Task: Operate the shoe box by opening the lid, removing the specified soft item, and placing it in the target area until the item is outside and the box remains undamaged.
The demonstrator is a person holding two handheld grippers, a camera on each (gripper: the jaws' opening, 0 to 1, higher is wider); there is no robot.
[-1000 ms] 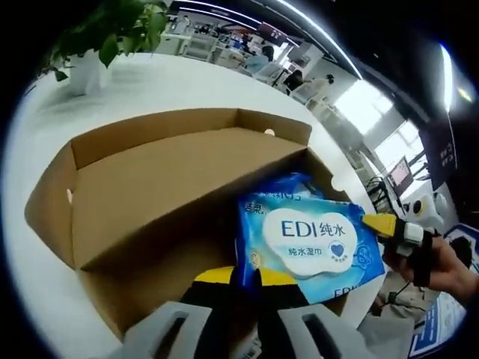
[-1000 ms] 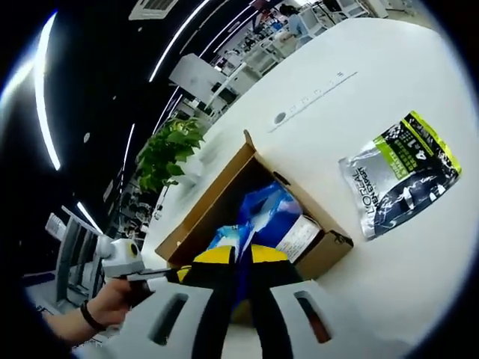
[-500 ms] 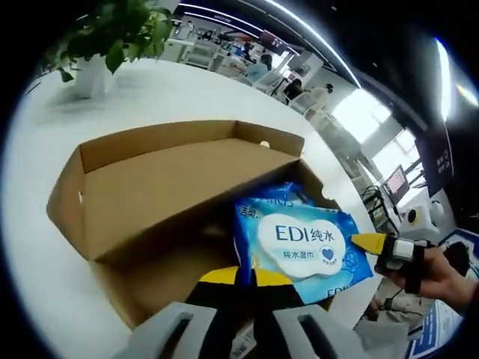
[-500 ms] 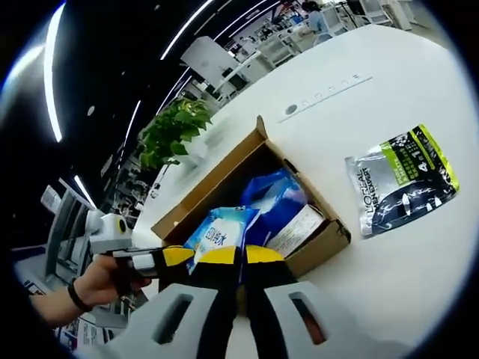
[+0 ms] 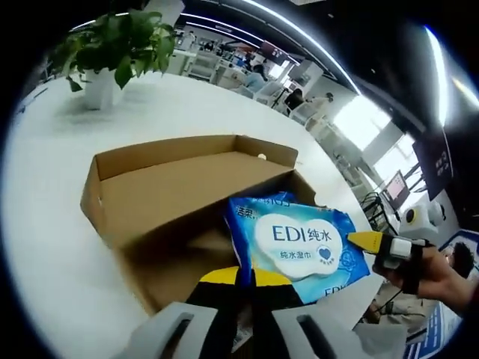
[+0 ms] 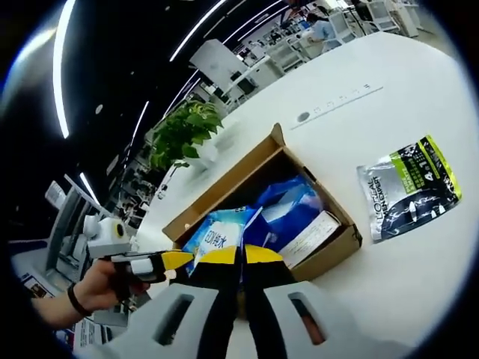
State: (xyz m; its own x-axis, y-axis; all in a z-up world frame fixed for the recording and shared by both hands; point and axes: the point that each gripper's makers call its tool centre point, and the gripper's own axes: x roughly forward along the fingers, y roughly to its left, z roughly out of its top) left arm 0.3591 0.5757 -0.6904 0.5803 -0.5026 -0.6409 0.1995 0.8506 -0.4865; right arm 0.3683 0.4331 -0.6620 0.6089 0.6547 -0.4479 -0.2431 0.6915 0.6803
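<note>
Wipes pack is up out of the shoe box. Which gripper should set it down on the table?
Probably right: the right gripper is shut on the wipes pack, with bare table just past the shoe box. The left gripper grips it too but faces the box.

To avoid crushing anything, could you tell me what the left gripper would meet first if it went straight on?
The left gripper is already shut on the blue EDI wet-wipes pack; beyond it, probably the open brown cardboard shoe box's interior, though depth is unclear.

Bare white table (image 6: 389, 112) lies open beyond the shoe box (image 6: 329, 250). A silver pouch (image 6: 408, 187) lies well apart on one side, a potted plant (image 5: 112, 52) stands past the raised lid (image 5: 179, 191).
</note>
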